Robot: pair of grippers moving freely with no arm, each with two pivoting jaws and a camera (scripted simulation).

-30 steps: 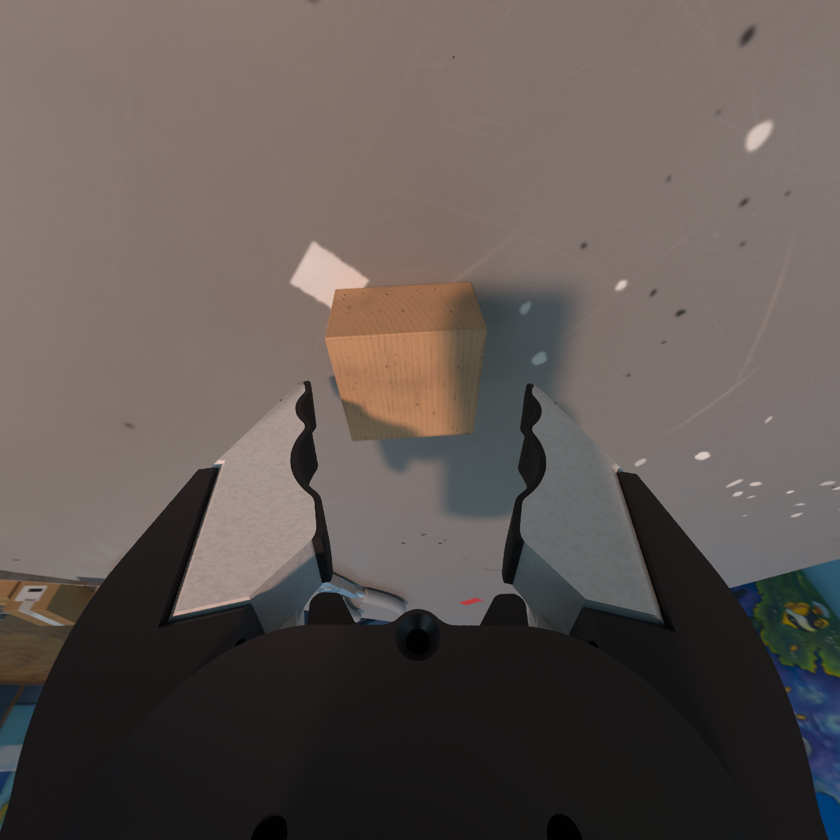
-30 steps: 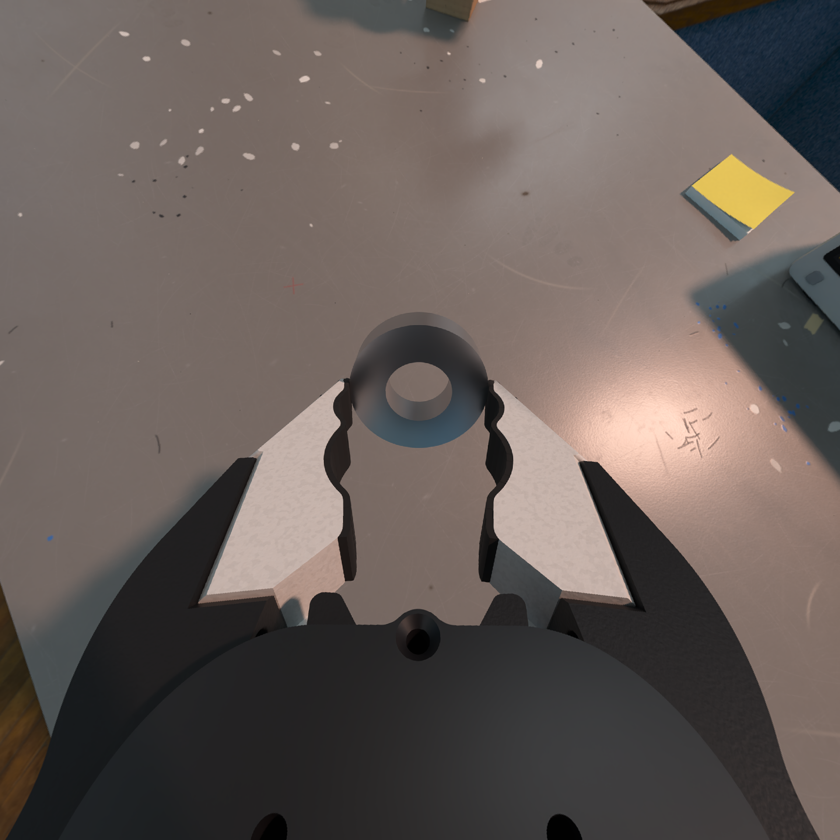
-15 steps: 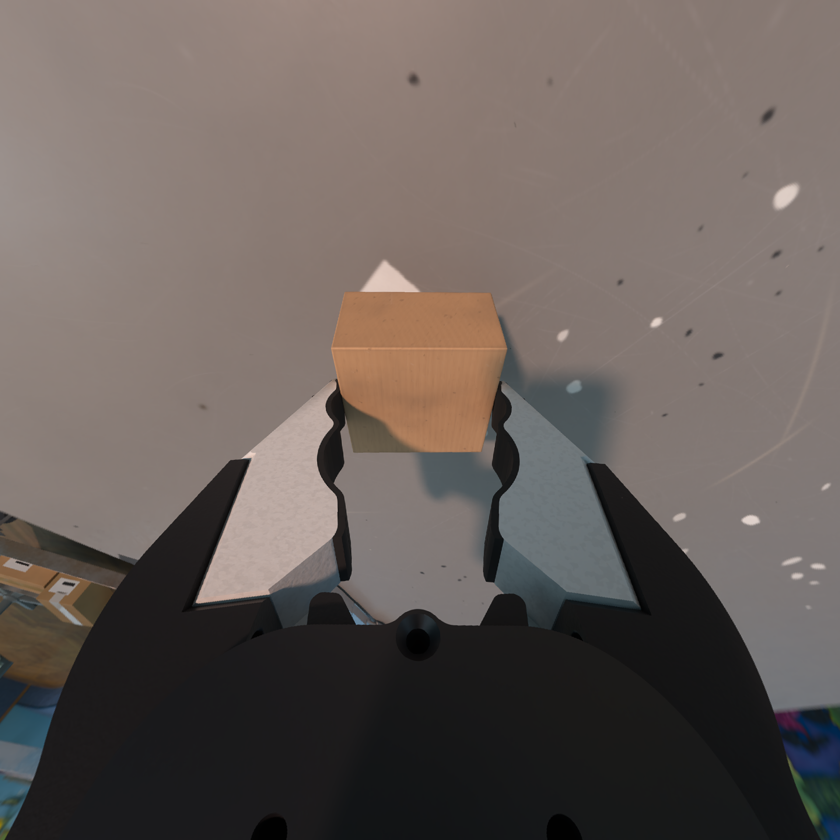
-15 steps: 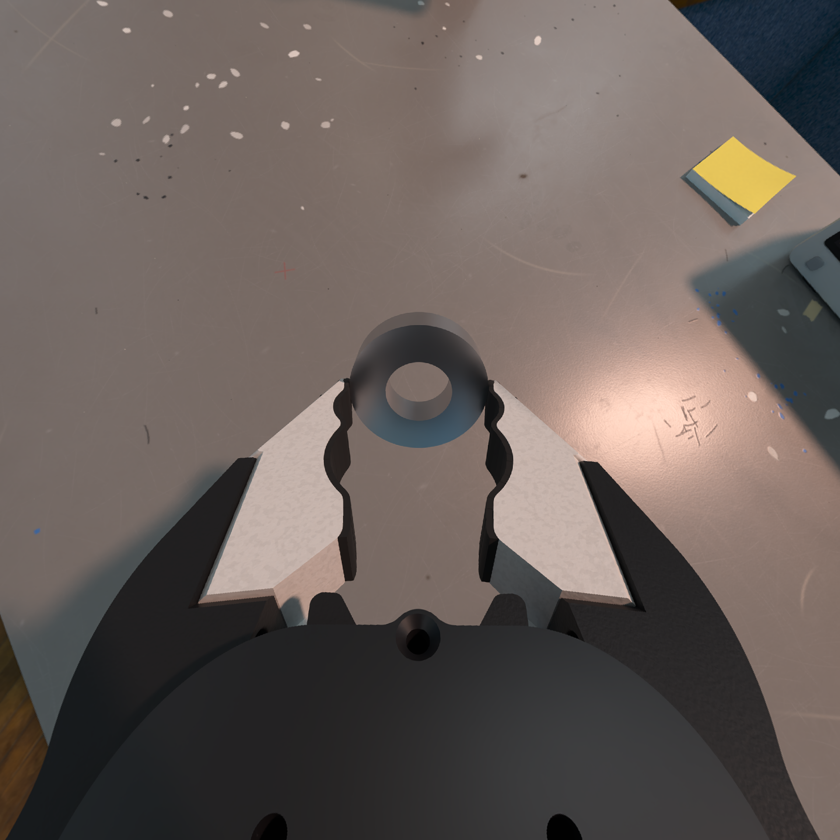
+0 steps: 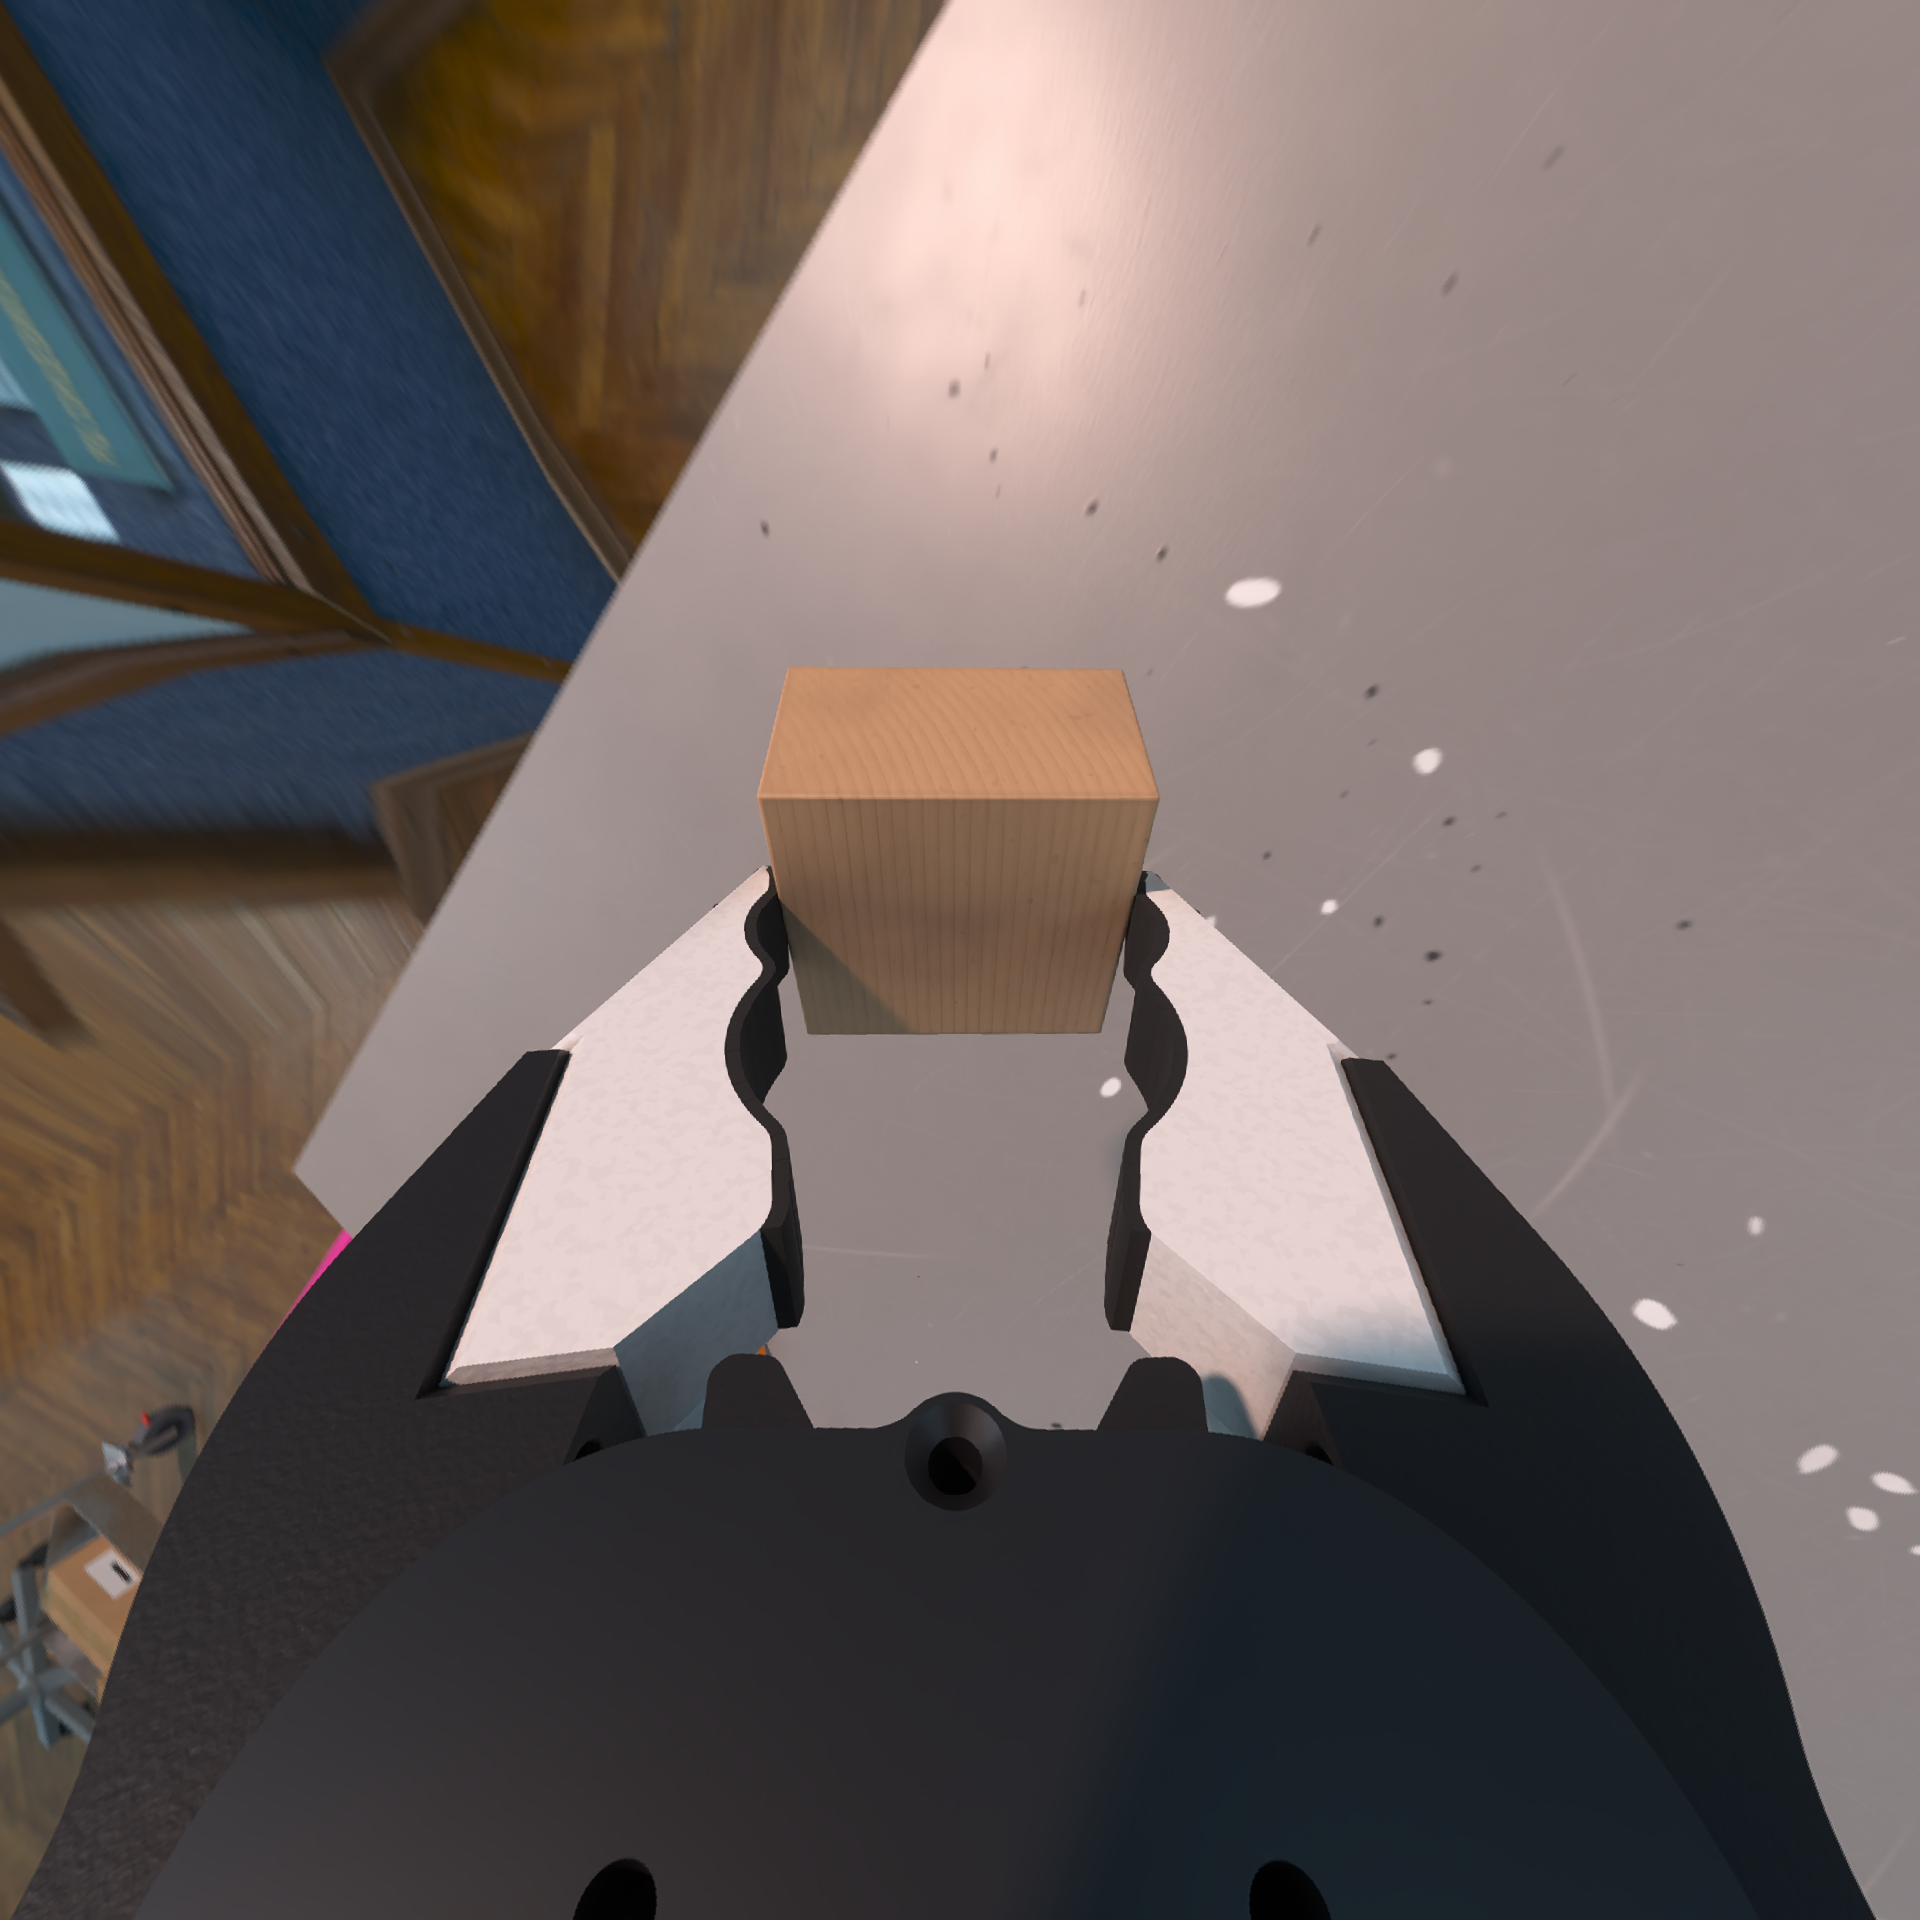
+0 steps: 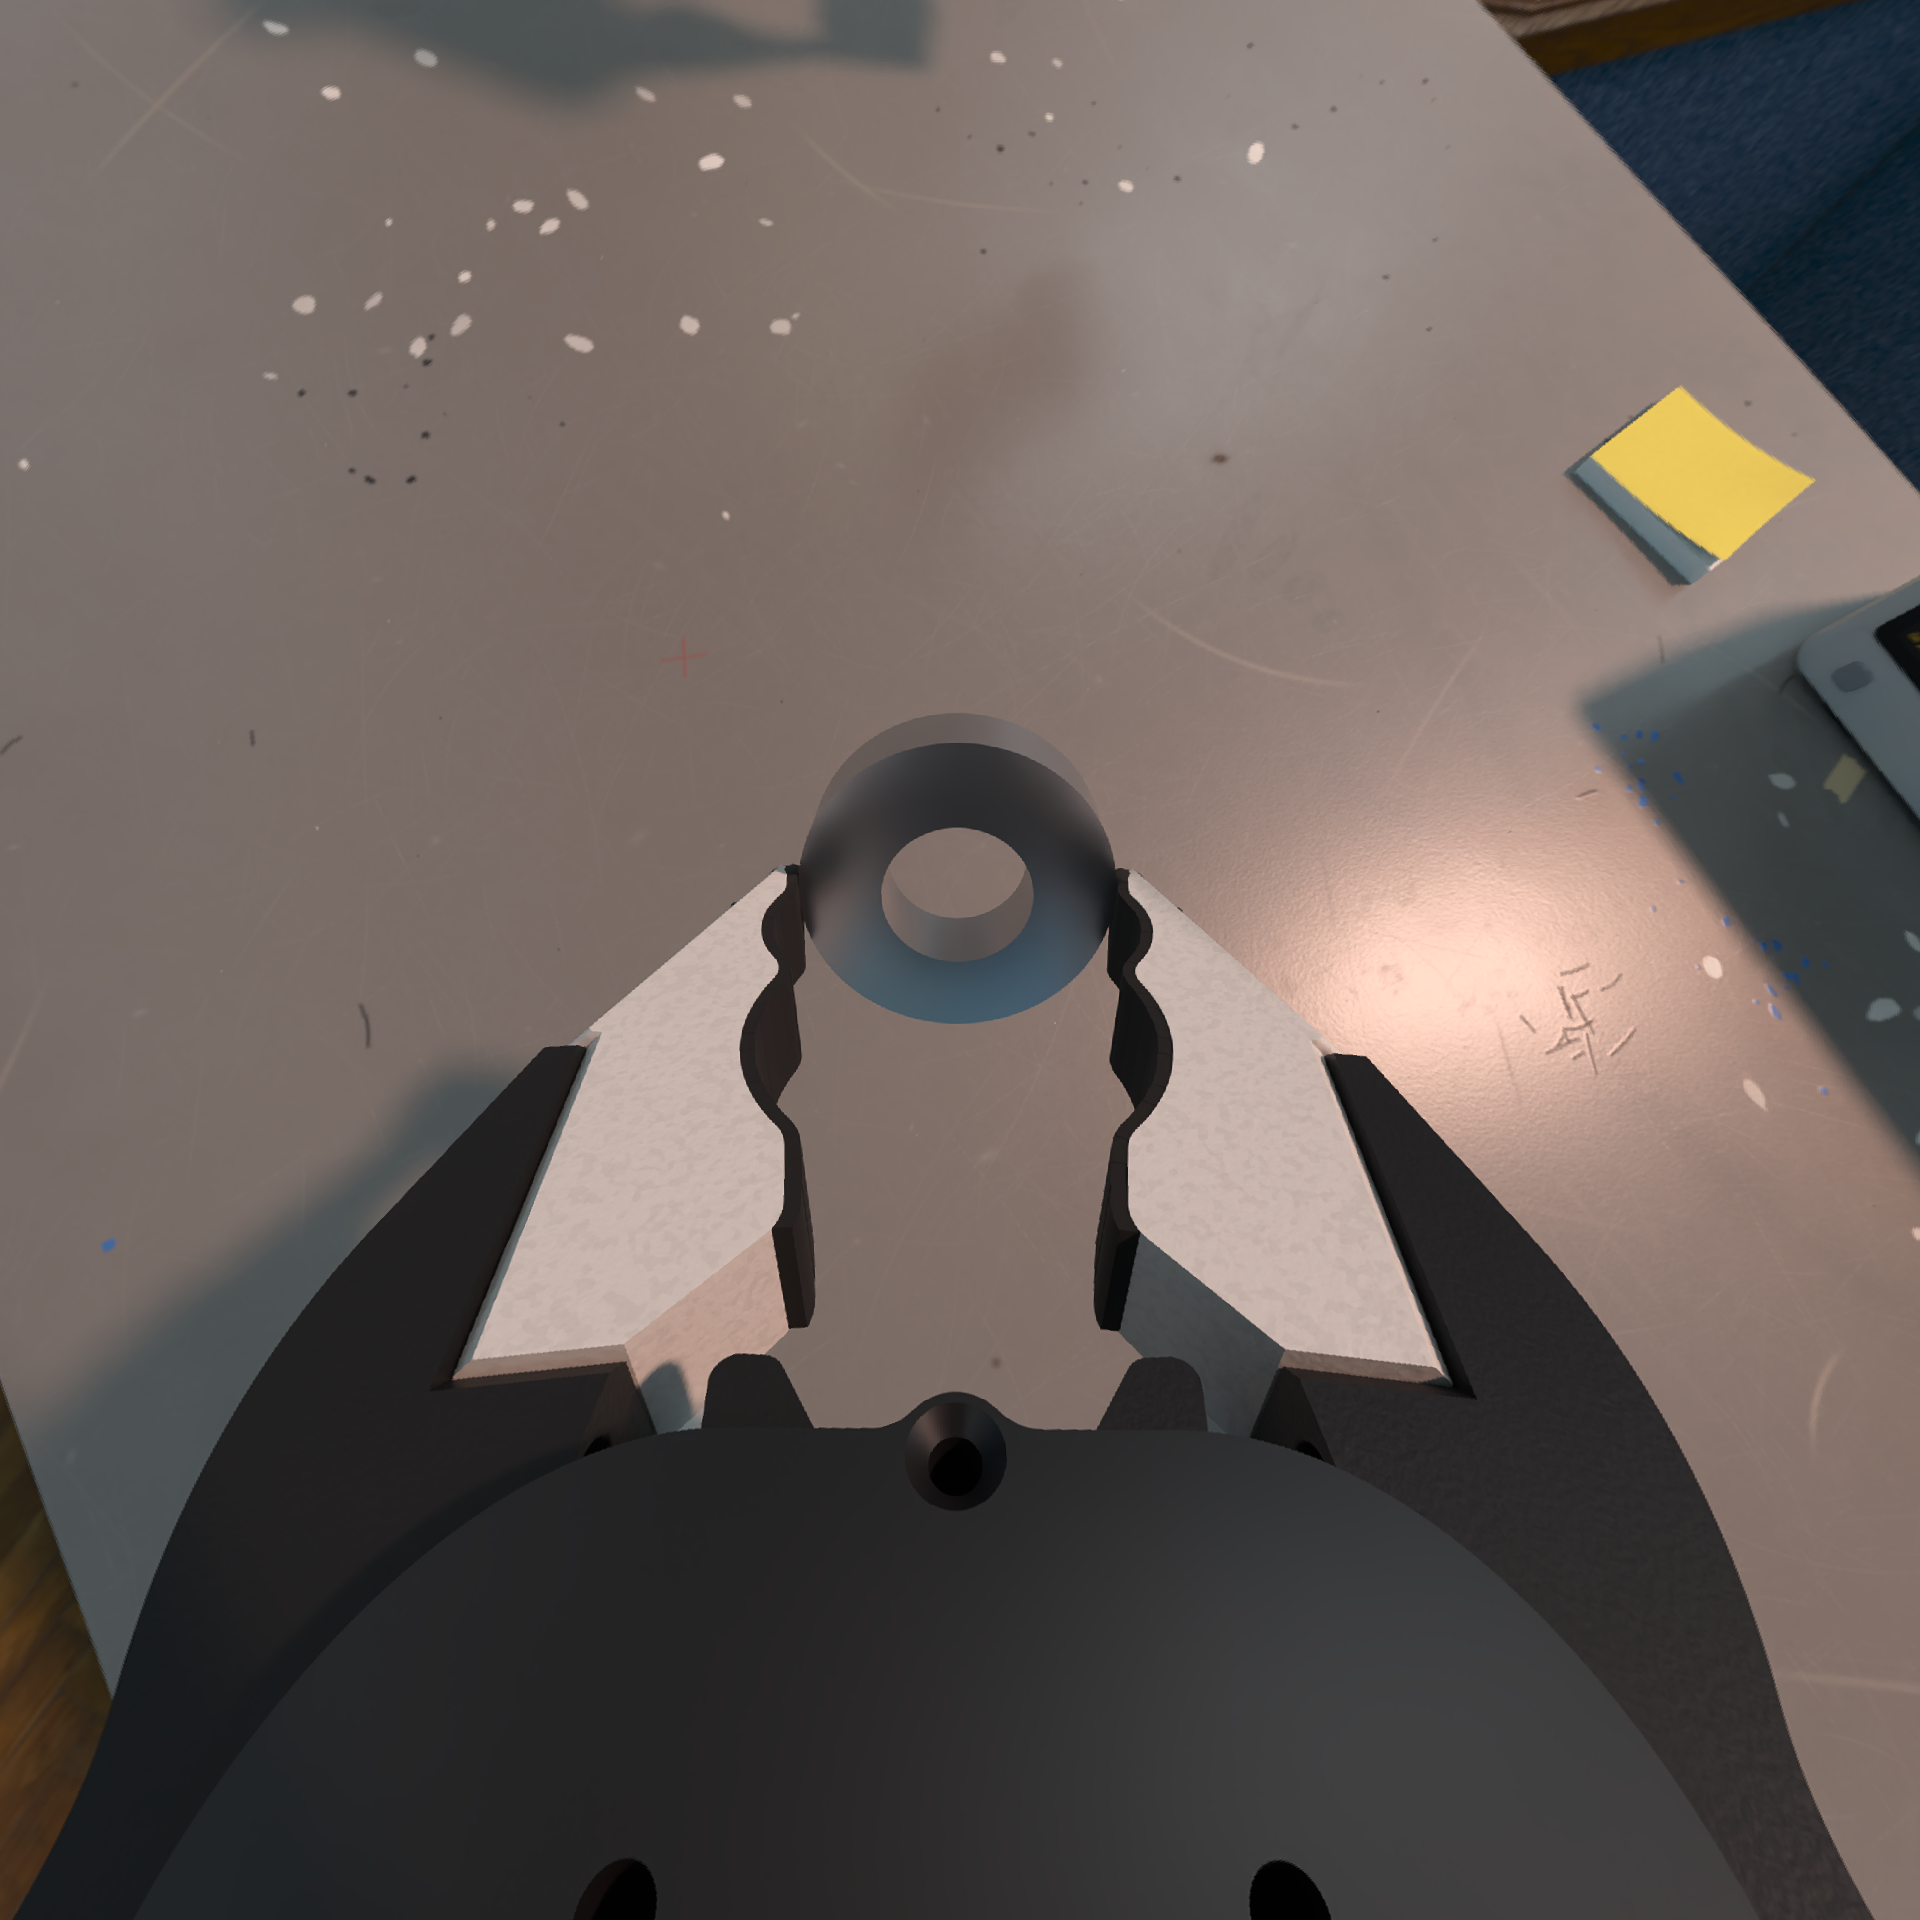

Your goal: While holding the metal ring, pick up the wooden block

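Note:
In the left wrist view my left gripper [image 5: 956,914] is shut on the wooden block [image 5: 956,883], a light brown cube held between the fingertips above the grey table [image 5: 1455,416]. In the right wrist view my right gripper [image 6: 956,904] is shut on the metal ring [image 6: 956,935], a thick dark grey ring with a round hole, held at the fingertips above the table [image 6: 623,727]. Neither view shows the other gripper.
A yellow sticky-note pad [image 6: 1699,480] lies at the table's right side. A pale device [image 6: 1870,665] lies at the right edge. The table's left edge [image 5: 582,727] runs diagonally, with wooden floor [image 5: 156,1143] and blue wall beyond.
My left gripper, shut on the block, has lifted and swung so the table edge and floor now show at left. The right gripper holds the ring as before, its view shifted slightly.

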